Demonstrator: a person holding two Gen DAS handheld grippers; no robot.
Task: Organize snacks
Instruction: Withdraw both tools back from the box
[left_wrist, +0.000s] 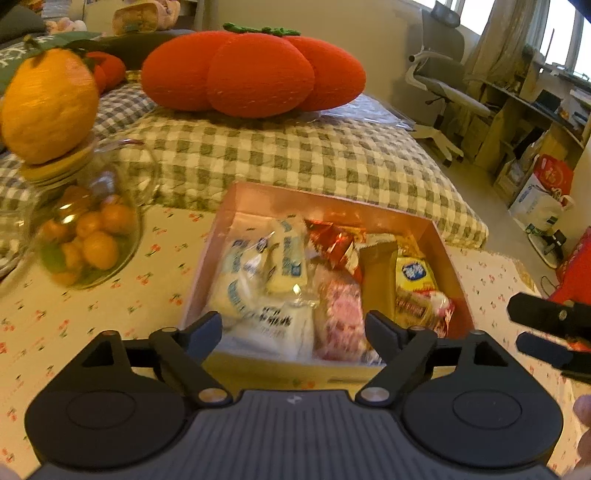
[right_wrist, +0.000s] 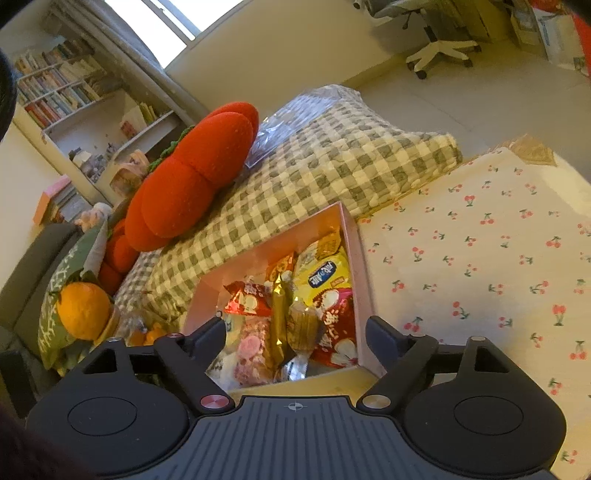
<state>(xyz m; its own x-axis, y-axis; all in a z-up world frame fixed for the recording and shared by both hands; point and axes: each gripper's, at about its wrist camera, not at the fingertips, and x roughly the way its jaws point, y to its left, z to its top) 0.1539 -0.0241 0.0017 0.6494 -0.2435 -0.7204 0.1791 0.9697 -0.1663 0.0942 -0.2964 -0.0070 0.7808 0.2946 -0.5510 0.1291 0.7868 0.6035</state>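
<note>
On the left of the left wrist view a glass jar (left_wrist: 86, 236) of small orange fruits stands on the cherry-print counter (left_wrist: 110, 306), apart from the pink box (left_wrist: 439, 236). The snacks (left_wrist: 295, 280) lie packed together inside that box, and no loose packet shows on the counter, so the sorting looks close to finished. The left hand-held gripper (left_wrist: 293, 328) and the right hand-held gripper (right_wrist: 295, 330) both stand spread, grasping nothing, above the box's near edge.
</note>
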